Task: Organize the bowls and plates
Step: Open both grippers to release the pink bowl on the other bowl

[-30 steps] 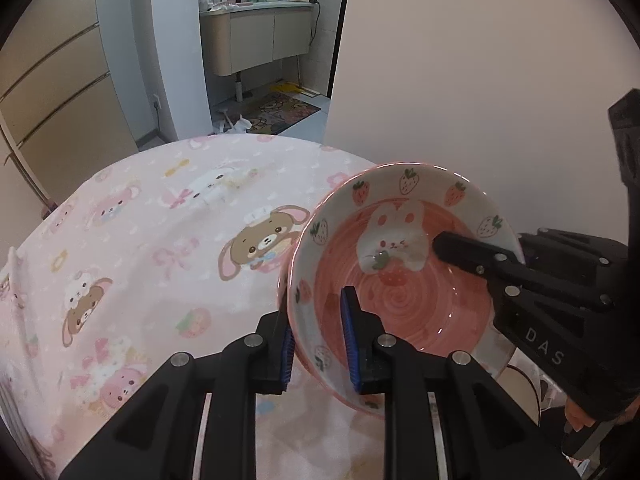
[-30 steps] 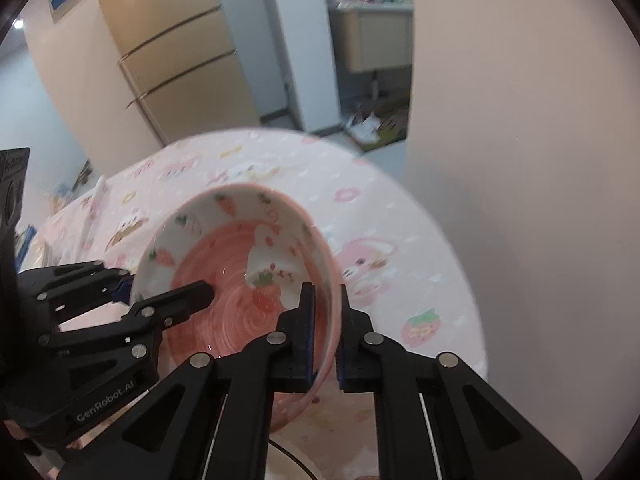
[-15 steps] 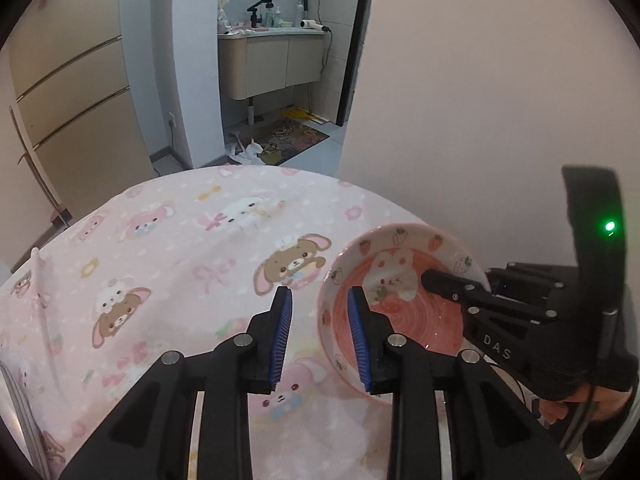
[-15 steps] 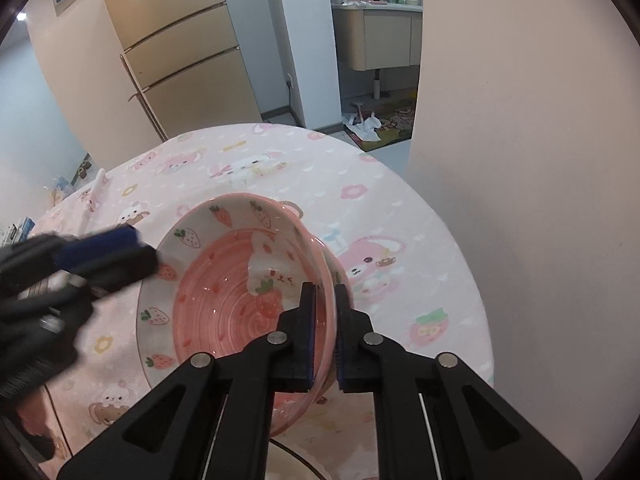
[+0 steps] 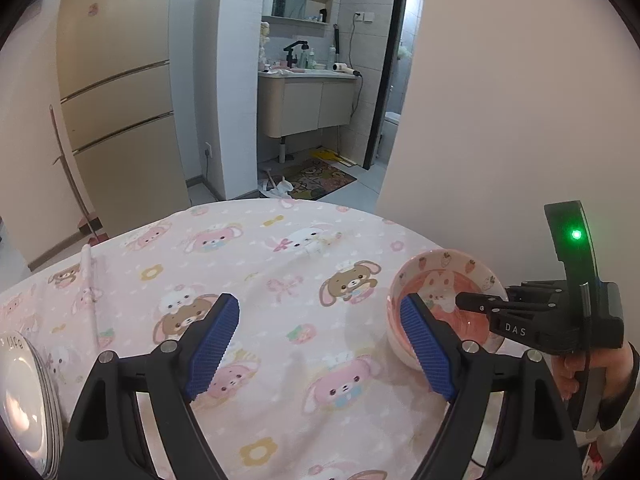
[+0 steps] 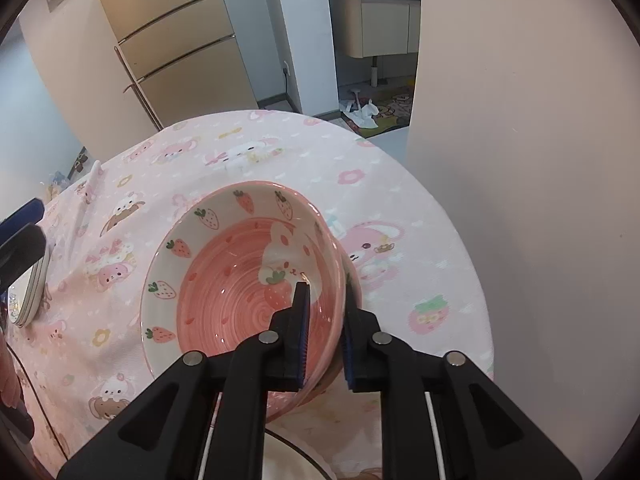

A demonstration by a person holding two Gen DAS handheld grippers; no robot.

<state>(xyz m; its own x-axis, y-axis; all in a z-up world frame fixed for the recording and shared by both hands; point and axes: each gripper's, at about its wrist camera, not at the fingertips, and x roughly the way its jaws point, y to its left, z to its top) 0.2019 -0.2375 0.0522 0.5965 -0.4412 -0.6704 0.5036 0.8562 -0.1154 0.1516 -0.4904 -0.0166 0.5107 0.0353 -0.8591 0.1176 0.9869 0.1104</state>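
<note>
Right gripper point(image 6: 324, 332) jaws opening around the rim of a pink strawberry-patterned ceramic bowl point(image 6: 240, 280) — left gripper point(image 5: 320, 344) jaws opening, nothing between them.

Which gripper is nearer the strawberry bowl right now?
Right. The right gripper straddles the strawberry bowl's near rim, its jaws opening. The left gripper, jaws opening and empty, sits off to the bowl's left over the tablecloth.

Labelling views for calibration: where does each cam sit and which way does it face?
Left wrist: on the left gripper, opening with nothing between, looking down across the pink tablecloth; right gripper and hand show.
Right wrist: on the right gripper, opening astride the strawberry bowl rim.
Shared: bowl, tablecloth, plate stack, fridge.
</note>
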